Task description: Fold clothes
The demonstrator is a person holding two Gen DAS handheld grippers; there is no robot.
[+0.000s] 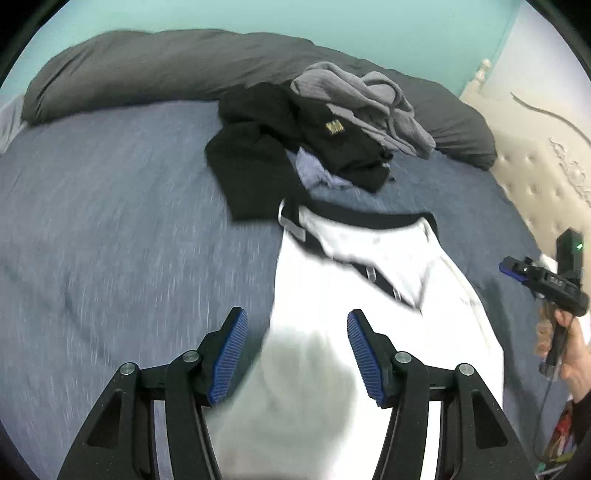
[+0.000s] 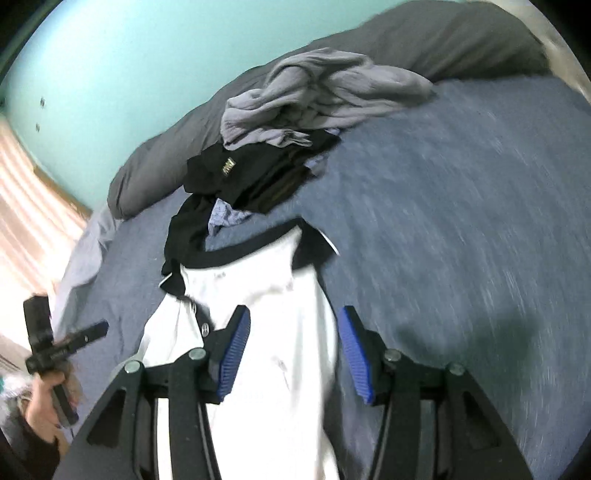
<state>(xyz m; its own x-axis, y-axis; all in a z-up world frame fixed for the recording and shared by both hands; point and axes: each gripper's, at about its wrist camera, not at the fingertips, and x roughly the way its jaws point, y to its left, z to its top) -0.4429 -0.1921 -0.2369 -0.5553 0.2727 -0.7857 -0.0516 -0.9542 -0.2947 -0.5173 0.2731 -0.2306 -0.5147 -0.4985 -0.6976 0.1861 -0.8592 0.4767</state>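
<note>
Your left claw [image 1: 295, 334] is wide open and holds nothing; its blue pads [image 1: 229, 356] stand apart above the white shirt [image 1: 369, 295]. Your right claw [image 2: 293, 330] is also wide open and empty, over the same shirt [image 2: 280, 280]. In the left view you see the right claw from the side, at the right edge, in your hand [image 1: 570, 354].

The shirt lies on the bed [image 1: 110, 221], on the blue-grey sheet. It is white with a black band along the far edge and black parts near the collar. The part close to both claws is blurred, so you cannot tell if the pads touch the cloth.

Behind the shirt there is a pile of clothes: a black garment [image 1: 266, 155] with a small gold mark, a grey garment [image 1: 369, 99] on top of it, and a pale blue piece [image 1: 314, 173] under the black one. The black garment reaches almost to the shirt's far edge. A dark grey duvet [image 1: 166, 62] lies along the far side of the bed, against the turquoise wall [image 1: 332, 18]. A cream headboard [image 1: 535, 166] stands at the right in the left view.
</note>
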